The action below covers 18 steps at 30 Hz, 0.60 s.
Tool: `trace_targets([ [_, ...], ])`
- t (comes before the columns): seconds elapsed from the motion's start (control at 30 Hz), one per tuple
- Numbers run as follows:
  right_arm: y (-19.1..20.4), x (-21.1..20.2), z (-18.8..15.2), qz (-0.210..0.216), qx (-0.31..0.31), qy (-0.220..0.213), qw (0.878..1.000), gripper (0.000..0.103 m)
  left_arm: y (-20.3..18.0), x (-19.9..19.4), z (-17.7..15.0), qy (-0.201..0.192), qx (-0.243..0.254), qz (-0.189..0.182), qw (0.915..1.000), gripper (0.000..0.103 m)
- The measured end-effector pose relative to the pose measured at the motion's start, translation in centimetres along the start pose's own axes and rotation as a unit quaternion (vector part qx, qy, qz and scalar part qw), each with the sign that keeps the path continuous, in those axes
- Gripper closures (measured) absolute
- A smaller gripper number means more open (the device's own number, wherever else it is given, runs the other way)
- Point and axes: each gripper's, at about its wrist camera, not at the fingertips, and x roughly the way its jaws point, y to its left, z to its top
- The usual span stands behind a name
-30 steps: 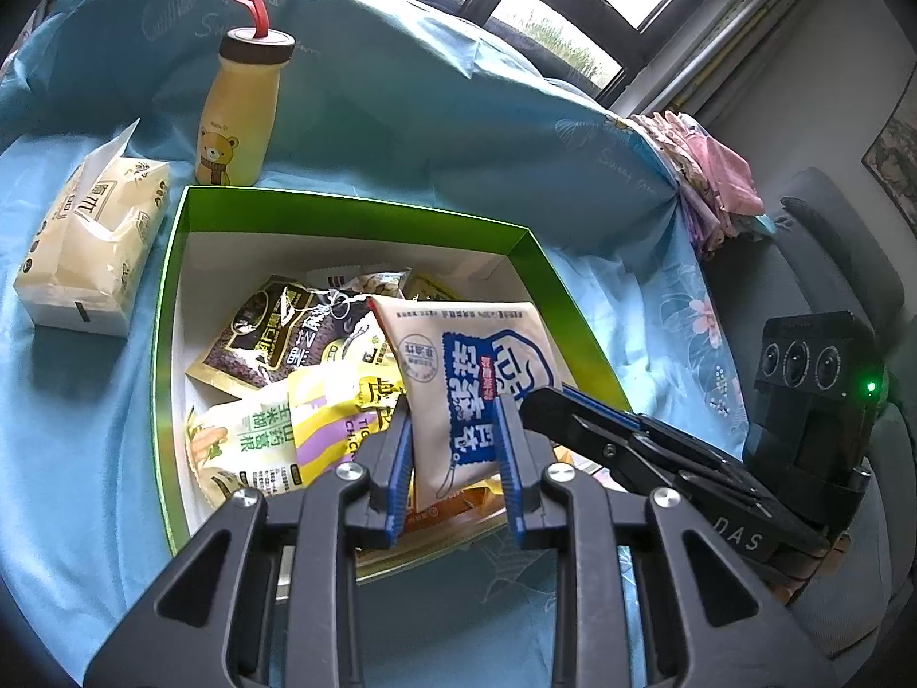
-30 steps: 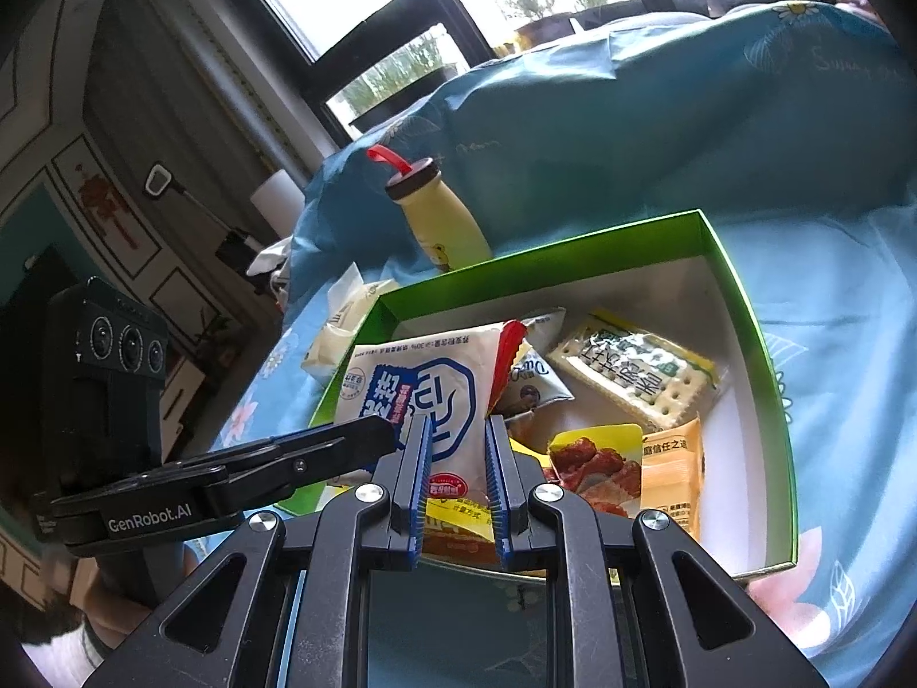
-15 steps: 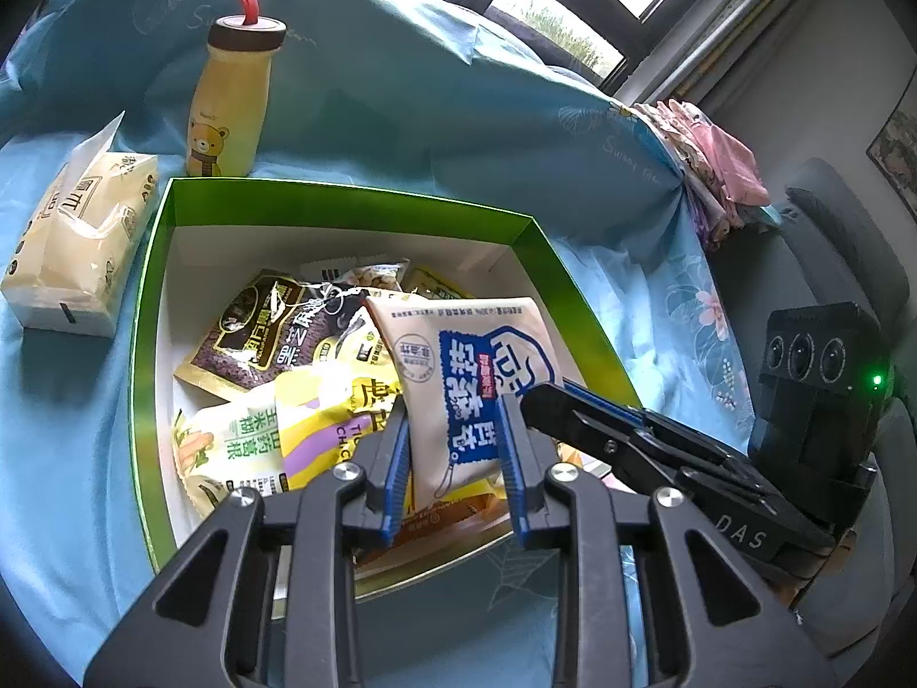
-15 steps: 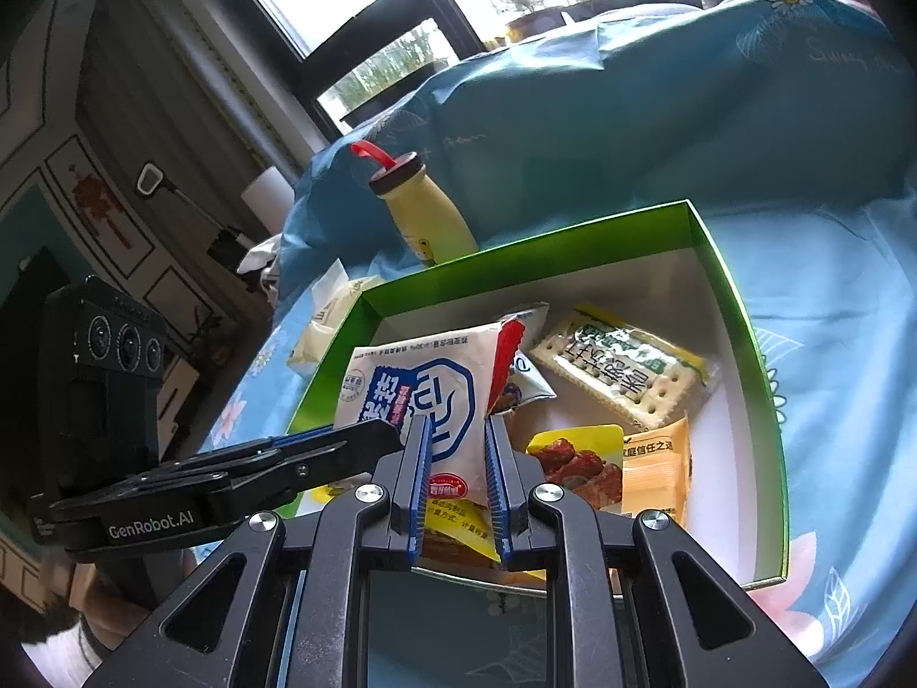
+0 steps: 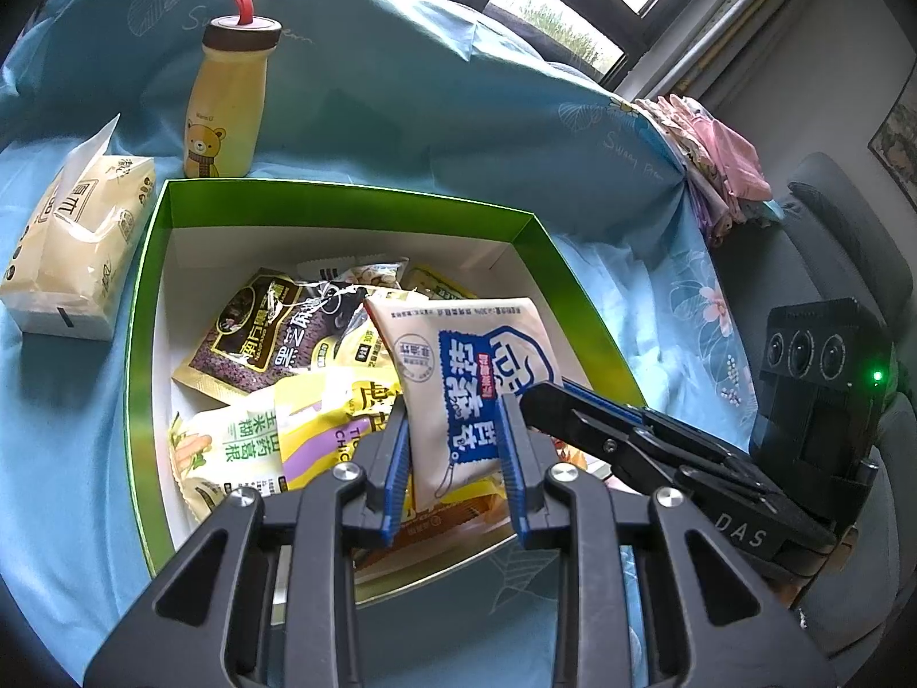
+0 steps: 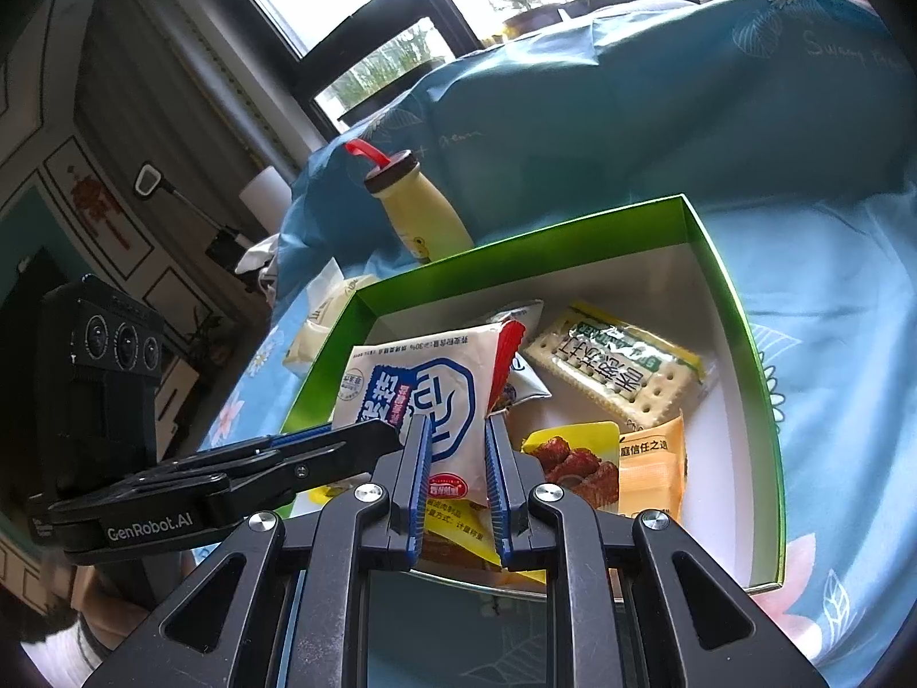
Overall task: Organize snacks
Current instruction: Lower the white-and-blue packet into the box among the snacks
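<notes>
Green cardboard box [image 5: 143,309] with a white inside, sitting on a light blue sheet [image 5: 51,430], and it's got a bunch of snack packs piled in it. Both grippers are on the same white and blue pouch [image 5: 458,384], which stands propped up over the near part of the box. The left gripper [image 5: 455,430] has its jaws pinched on the lower end of the pouch. The right gripper [image 6: 455,441] is doing the same thing from its side, blue pads pressed against the pack.

Other stuff in the box: a dark purple packet [image 5: 252,332], a green and white one [image 5: 229,453], a cracker pack [image 6: 619,370] over on the right, and an orange pouch [image 6: 653,461] near the front.

Outside the box there's a yellow bear bottle [image 5: 226,97] with a red loop on the cap, just behind the far wall, and a tissue pack [image 5: 74,246] just beside the left wall.
</notes>
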Motion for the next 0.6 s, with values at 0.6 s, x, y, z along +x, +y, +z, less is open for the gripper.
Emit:
trace_targets([
  [0.6,0.13,0.77,-0.19,-0.017,-0.004,0.013,1.000,0.083,0.40,0.87,0.32,0.017,0.005,0.015,0.9997,0.071],
])
